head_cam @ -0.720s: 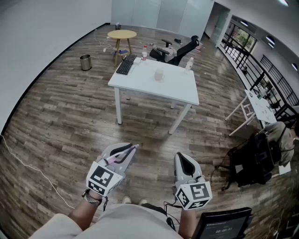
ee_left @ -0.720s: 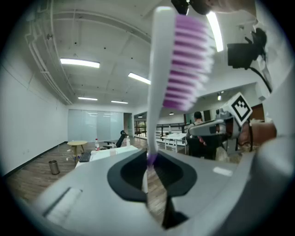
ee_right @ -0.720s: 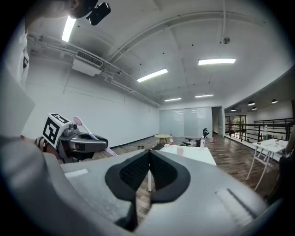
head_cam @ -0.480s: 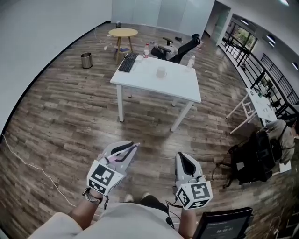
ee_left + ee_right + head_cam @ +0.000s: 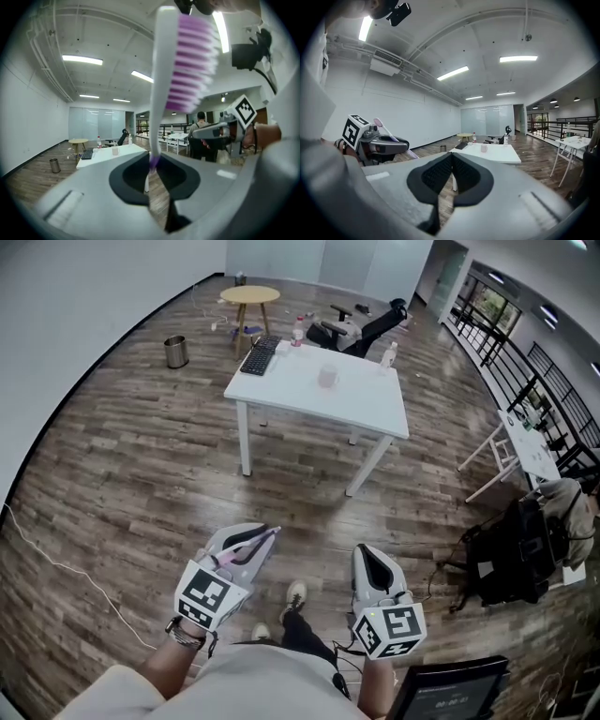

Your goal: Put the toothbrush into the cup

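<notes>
Clamping the toothbrush (image 5: 161, 84) by its handle end in my left gripper (image 5: 151, 164), right gripper (image 5: 451, 171) closed on nothing, I risk it swivelling loose before reaching the cup (image 5: 326, 377) on the distant table (image 5: 366, 411).

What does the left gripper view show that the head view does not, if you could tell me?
Only the left gripper view shows the ceiling lights, a person standing in the background, and the purple bristles of the toothbrush close up. Only the head view shows the wearer's shoe and the black bag on the floor. Both show the toothbrush clamped in the left gripper, plus the white table carrying the cup and keyboard.
</notes>
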A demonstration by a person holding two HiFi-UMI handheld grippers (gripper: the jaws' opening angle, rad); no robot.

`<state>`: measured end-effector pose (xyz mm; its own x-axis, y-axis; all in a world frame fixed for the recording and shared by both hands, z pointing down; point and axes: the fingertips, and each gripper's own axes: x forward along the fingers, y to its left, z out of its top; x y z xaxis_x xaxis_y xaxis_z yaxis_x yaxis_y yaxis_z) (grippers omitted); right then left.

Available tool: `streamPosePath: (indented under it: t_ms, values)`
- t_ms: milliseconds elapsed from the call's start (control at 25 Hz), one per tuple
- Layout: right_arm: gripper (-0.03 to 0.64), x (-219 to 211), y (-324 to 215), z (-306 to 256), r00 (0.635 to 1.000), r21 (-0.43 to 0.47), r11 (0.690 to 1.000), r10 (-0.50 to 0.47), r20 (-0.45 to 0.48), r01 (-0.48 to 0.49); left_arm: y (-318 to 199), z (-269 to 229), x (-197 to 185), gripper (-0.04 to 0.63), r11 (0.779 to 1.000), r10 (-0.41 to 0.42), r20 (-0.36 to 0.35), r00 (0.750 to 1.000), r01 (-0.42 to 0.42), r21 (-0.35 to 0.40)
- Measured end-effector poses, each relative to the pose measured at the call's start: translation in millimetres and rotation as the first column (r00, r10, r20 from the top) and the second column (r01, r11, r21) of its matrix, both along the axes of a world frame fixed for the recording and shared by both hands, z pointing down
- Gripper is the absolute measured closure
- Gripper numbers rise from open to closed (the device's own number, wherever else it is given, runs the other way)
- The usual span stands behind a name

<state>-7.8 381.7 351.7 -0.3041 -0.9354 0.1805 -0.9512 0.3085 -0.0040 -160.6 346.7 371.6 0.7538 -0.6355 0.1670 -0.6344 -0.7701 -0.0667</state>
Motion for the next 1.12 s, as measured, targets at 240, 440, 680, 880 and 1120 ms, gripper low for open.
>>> streamPosePath:
  t_ms: [240,440,680,880,1120]
  values:
    - [0.615,3.3,-20.0,-1.6,1.000,0.006,1.000,-0.003,0.001,0.003,-17.1,-7.1,2.2,0.541,1.000,-0.007,0.004,1.000,0.007,0.018]
    - [0.615,6.5,-31.1,-1.5,1.000,0.008,1.000,-0.010,-0.007,0.010,-30.5,-7.0,6.4,0.541,1.000,-0.010,-0.001,1.000,0.010,0.022]
    - [0.615,17.9,-47.6,-2.2,1.000,0.011,1.000,-0.004,-0.006,0.004,-44.8,-8.5,18.9,0.540,1.000,-0.003,0.003,1.000,0.002,0.028]
    - [0.615,22.0,-64.9,1.2,1.000,0.007,1.000,-0.012,-0.001,0.012,-61.3,-9.3,24.0,0.540,0.999,-0.009,0.006,1.000,0.009,0.037]
    - [0.615,26.1,-85.4,8.2,1.000,-0.007,1.000,-0.016,0.022,0.016,-75.9,-4.6,26.4,0.541,1.000,-0.013,0.022,1.000,0.013,0.019]
